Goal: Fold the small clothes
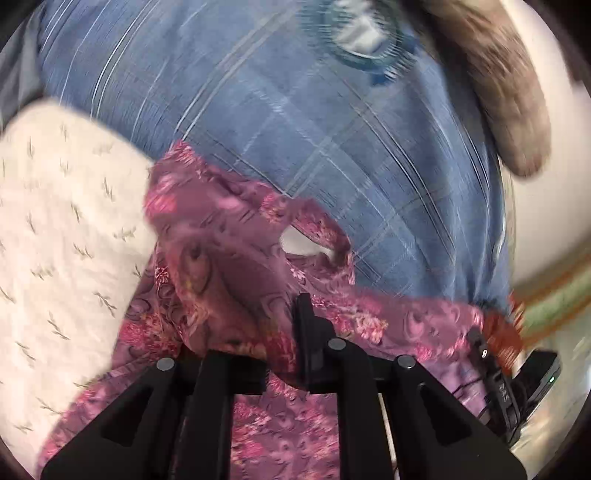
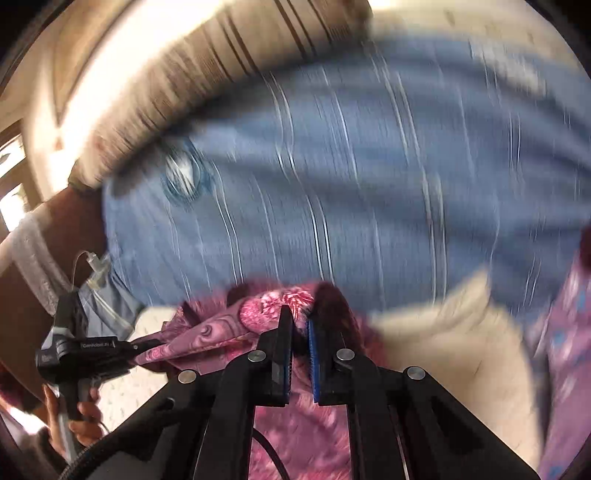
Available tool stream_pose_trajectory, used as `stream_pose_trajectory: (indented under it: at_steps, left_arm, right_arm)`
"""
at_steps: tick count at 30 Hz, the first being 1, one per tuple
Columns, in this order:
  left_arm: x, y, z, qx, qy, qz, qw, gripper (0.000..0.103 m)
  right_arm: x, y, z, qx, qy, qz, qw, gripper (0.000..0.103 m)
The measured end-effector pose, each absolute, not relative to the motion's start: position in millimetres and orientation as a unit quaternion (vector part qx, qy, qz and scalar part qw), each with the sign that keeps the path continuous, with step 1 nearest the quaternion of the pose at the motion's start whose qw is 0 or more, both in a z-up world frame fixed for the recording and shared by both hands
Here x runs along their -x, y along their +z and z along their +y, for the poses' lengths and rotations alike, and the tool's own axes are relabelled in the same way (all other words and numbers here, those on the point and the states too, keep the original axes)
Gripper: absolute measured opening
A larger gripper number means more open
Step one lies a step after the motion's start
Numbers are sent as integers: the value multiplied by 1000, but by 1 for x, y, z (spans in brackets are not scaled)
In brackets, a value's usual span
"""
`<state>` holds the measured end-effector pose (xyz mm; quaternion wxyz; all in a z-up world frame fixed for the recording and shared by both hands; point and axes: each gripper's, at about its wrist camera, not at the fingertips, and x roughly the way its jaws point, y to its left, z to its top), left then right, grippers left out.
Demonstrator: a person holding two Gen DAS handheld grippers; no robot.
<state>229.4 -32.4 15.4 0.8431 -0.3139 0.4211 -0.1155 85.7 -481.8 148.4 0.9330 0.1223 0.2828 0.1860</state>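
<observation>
A pink and purple floral garment hangs stretched between my two grippers above the bed. In the left wrist view it drapes over my left gripper, which is shut on its edge; one finger is buried under the cloth. My right gripper pinches the far end at the right. In the right wrist view the garment is bunched between the blue pads of my right gripper, which is shut on it. My left gripper holds the other corner at the left. Both views are motion-blurred.
A blue checked bedsheet with a round emblem lies beneath. A white leaf-print cloth lies at the left, and a brown fuzzy item at the upper right. A person's hand grips the left handle. Striped curtains hang behind.
</observation>
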Motion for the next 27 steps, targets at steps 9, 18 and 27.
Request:
stream_pose_trajectory:
  at_steps: [9, 18, 27]
  left_arm:
    - [-209, -76, -36, 280, -102, 521, 800, 12]
    - [-202, -56, -34, 278, -108, 509, 808, 23]
    - [-214, -65, -4, 341, -77, 506, 789, 39]
  right_arm:
    - [-36, 5, -533, -144, 92, 448, 878, 11]
    - [-74, 27, -529, -429, 172, 437, 772, 75]
    - [-135, -24, -512, -463, 80, 501, 727, 9]
